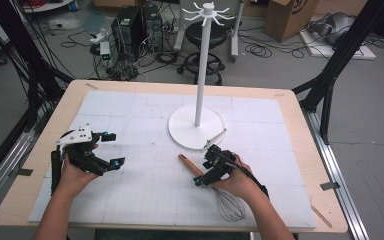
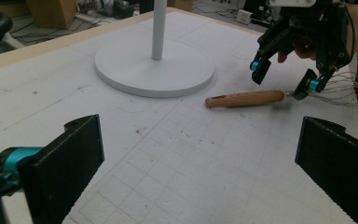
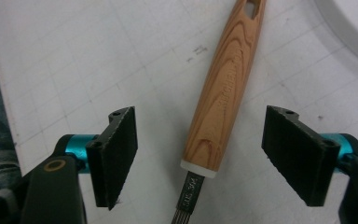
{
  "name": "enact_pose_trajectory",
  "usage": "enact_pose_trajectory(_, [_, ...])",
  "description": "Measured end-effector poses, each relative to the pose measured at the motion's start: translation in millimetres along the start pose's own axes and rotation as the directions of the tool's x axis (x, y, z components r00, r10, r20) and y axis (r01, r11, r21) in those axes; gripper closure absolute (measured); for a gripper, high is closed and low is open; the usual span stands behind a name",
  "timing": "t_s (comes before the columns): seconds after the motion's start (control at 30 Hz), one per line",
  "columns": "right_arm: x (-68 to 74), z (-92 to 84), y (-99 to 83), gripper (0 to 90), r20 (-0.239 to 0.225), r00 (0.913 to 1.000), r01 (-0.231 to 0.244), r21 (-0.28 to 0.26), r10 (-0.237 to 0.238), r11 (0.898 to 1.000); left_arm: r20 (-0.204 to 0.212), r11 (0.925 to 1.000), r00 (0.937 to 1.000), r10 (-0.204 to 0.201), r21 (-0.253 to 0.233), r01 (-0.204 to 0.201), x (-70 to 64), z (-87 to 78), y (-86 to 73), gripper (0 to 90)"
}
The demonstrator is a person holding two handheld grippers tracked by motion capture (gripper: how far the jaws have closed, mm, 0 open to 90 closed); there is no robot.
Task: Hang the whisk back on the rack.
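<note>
A whisk with a wooden handle [image 1: 189, 164] and wire loops [image 1: 228, 204] lies on the white mat, front right of centre. My right gripper [image 1: 206, 167] hovers over it, open, its jaws straddling the lower end of the handle [image 3: 223, 98] without touching it. The left gripper view shows the same handle [image 2: 245, 98] with the right gripper [image 2: 282, 77] above its wire end. My left gripper [image 1: 111, 149] is open at the mat's left side, nothing between its jaws [image 2: 200, 163]. A white stand [image 1: 198, 125] with a tall pole and hook arms rises just behind the whisk.
The stand's round base [image 2: 154, 67] sits close to the handle's tip. The wooden table edge [image 1: 40, 150] frames the mat. Behind the table are a stool [image 1: 206, 35], computer towers [image 1: 129, 27], cables and a cardboard box [image 1: 290, 17].
</note>
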State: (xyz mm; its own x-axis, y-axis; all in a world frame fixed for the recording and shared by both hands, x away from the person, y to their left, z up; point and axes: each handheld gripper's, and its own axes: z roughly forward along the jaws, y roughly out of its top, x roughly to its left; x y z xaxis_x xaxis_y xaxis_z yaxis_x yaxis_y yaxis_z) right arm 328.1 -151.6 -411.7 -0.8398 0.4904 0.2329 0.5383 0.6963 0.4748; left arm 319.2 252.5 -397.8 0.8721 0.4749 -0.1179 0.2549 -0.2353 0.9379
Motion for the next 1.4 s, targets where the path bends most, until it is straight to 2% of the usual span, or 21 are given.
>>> enact_pose_trajectory(0.13, [0.7,7.5,2.5,32.5,0.004,1.0,-0.006,0.042,0.006,0.999,-0.007,1.0,1.0,-0.004,-0.006,0.004,-1.0,-0.1,0.4,1.7])
enact_pose_trajectory(0.23, [3.6,12.0,2.7,35.7,0.015,0.9996,0.021,0.082,-0.022,0.996,-0.008,0.9997,0.9996,0.025,-0.003,-0.025,-4.6,-0.9,1.8,1.7])
enact_pose_trajectory(0.27, [5.0,13.0,2.5,36.1,0.025,0.9989,0.038,0.08,-0.04,0.996,-0.007,0.9996,0.9996,0.026,-0.008,-0.026,-4.9,-1.1,2.1,1.7])
enact_pose_trajectory(0.43, [4.7,11.5,2.7,41.1,0.036,0.999,0.024,0.088,-0.028,0.996,-0.011,0.9997,0.9997,0.022,-0.006,-0.022,-4.3,-1.6,1.8,1.7])
enact_pose_trajectory(0.6, [10.3,12.2,4.5,52.5,0.097,0.9936,0.046,0.121,-0.058,0.992,-0.01,0.9998,0.9997,0.021,0.002,-0.021,-4.1,-0.4,1.3,1.7])
enact_pose_trajectory(0.7, [11.0,12.3,5.7,59.4,0.135,0.9874,0.064,0.137,-0.082,0.989,-0.011,0.9997,0.9997,0.024,0.0,-0.024,-4.9,-1.2,1.6,1.7])
enact_pose_trajectory(0.87, [12.3,12.1,7.6,62.8,0.151,0.9839,0.072,0.157,-0.096,0.985,-0.013,0.9996,0.9996,0.027,-0.003,-0.027,-4.9,-2.4,1.8,1.7])
enact_pose_trajectory(1.03, [12.2,10.1,6.6,67.1,0.146,0.9841,0.076,0.165,-0.101,0.983,-0.011,0.9995,0.9995,0.03,0.004,-0.03,-5.6,-1.5,1.8,1.7])
enact_pose_trajectory(1.17, [13.4,8.0,5.0,71.3,0.179,0.9761,0.091,0.181,-0.123,0.979,-0.016,0.9996,0.9995,0.026,0.005,-0.026,-5.2,-1.6,1.5,1.7])
enact_pose_trajectory(1.23, [13.6,7.6,4.4,71.5,0.185,0.9735,0.1,0.186,-0.135,0.977,-0.016,0.9996,0.9995,0.026,0.005,-0.026,-5.4,-1.5,1.5,1.7])
enact_pose_trajectory(1.3, [14.1,7.2,3.8,71.9,0.201,0.9658,0.125,0.19,-0.163,0.974,-0.015,0.9996,0.9995,0.028,0.006,-0.028,-5.5,-1.5,1.7,1.7])
enact_pose_trajectory(1.33, [14.1,7.2,3.8,71.9,0.201,0.9658,0.125,0.19,-0.163,0.974,-0.014,0.9996,0.9995,0.027,0.007,-0.027,-5.5,-1.6,1.6,1.7])
enact_pose_trajectory(1.4, [15.0,6.4,3.4,72.0,0.227,0.9549,0.149,0.192,-0.192,0.97,-0.015,0.9996,0.9995,0.026,0.009,-0.026,-5.2,-1.6,1.3,1.7])
